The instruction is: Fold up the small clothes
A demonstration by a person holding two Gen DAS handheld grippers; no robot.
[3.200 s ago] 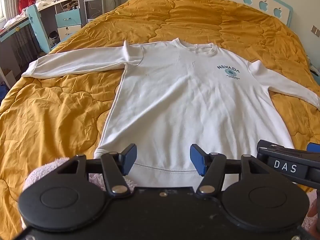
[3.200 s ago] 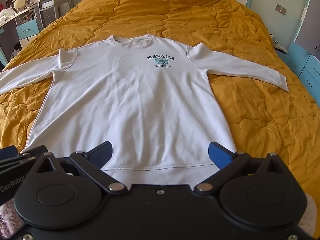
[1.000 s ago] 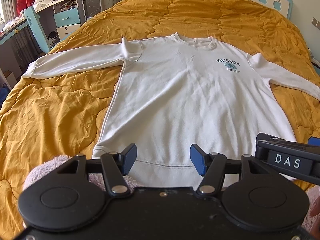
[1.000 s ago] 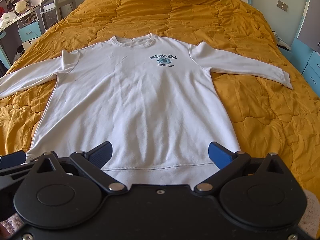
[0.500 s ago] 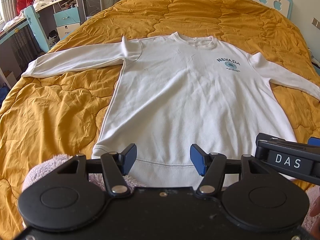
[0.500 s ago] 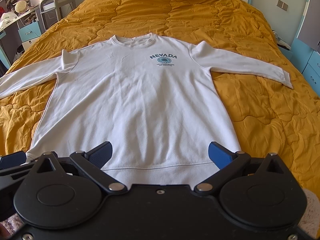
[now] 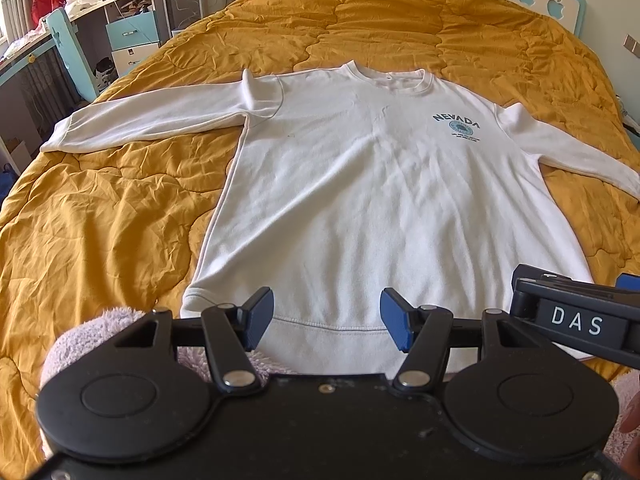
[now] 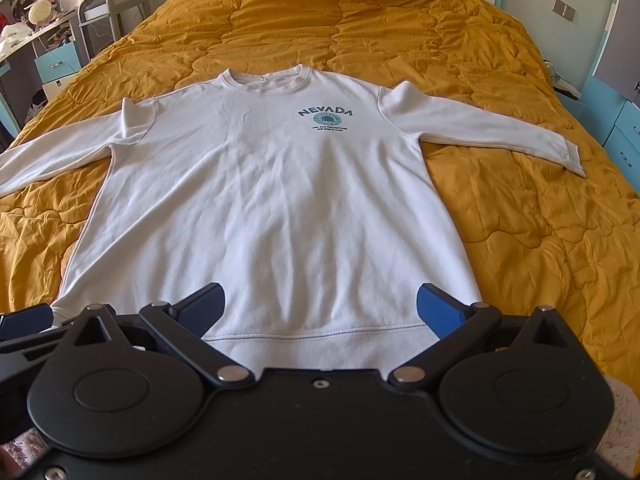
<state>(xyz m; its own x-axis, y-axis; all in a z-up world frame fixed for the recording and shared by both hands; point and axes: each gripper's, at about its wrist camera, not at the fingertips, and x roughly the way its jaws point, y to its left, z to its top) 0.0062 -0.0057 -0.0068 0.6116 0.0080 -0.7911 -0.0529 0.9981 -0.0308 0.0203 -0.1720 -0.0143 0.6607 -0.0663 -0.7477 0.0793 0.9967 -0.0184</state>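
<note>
The white sweatshirt (image 7: 384, 200) is lying face up and flat on the orange bedspread (image 7: 100, 220), both sleeves stretched out to the sides, its hem band just ahead of both tools. The left tool (image 7: 327, 318) is hovering over the hem with its blue pads spread apart and nothing between them; the right tool (image 8: 320, 312) is hanging just beside it, spread wider and equally empty. Compared with a few seconds ago, the garment is sitting slightly farther forward in both views and the "NEVADA" print (image 8: 326, 114) is reading a little higher, so the tools seem to be easing in only marginally. I judge folding is not yet begun: the sweatshirt is smoothed out, and a first grasp at a sleeve or hem corner is likely coming.
</note>
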